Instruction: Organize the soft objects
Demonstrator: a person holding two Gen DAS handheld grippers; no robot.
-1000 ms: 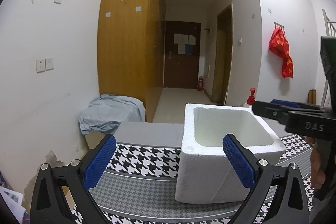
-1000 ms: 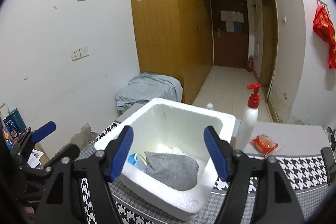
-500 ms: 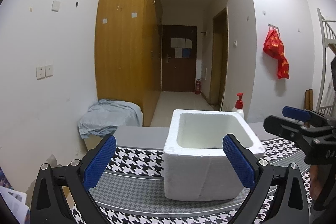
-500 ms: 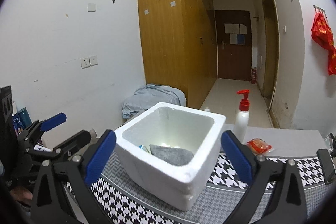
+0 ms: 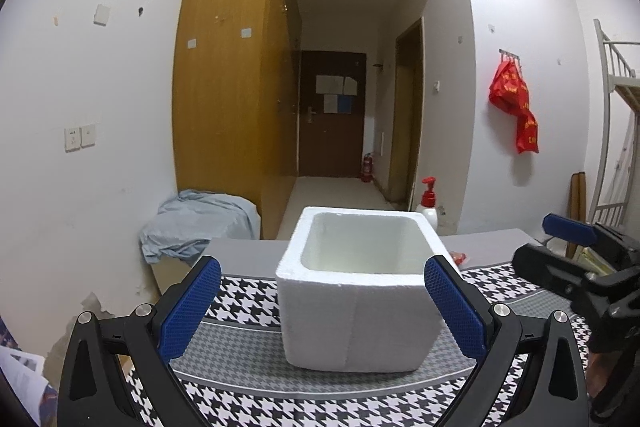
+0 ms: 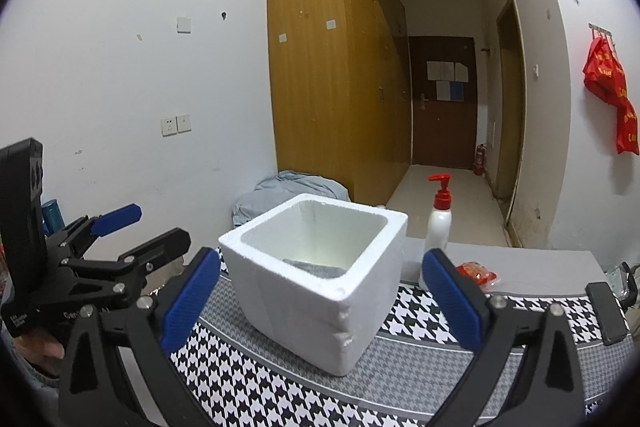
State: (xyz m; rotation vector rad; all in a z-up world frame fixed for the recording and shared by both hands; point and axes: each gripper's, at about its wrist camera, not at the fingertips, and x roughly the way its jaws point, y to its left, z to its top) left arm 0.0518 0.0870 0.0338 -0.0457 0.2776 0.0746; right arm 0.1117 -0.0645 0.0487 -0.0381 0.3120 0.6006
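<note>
A white foam box [image 5: 352,291] [image 6: 316,279] stands on a black-and-white houndstooth cloth [image 5: 248,291] [image 6: 416,379]. A grey soft item [image 6: 316,268] lies inside it, seen only in the right wrist view. My left gripper [image 5: 322,311] is open, level with the box's near side, nothing between its blue pads. My right gripper [image 6: 320,301] is wide open too, drawn back from the box, with nothing held. In the left wrist view the right gripper shows at the right edge [image 5: 576,259]. In the right wrist view the left gripper shows at the left [image 6: 120,239].
A white pump bottle with a red top [image 6: 438,223] [image 5: 427,203] stands behind the box. A red snack packet [image 6: 476,273] lies on the grey table [image 6: 532,267]. A pale blue cloth heap [image 5: 196,223] sits by the wall, beside a wooden wardrobe [image 5: 232,75].
Both grippers have pulled back from the foam box, which now looks smaller. The right gripper's jaws have spread wider, and the grey item in the box is less visible.
</note>
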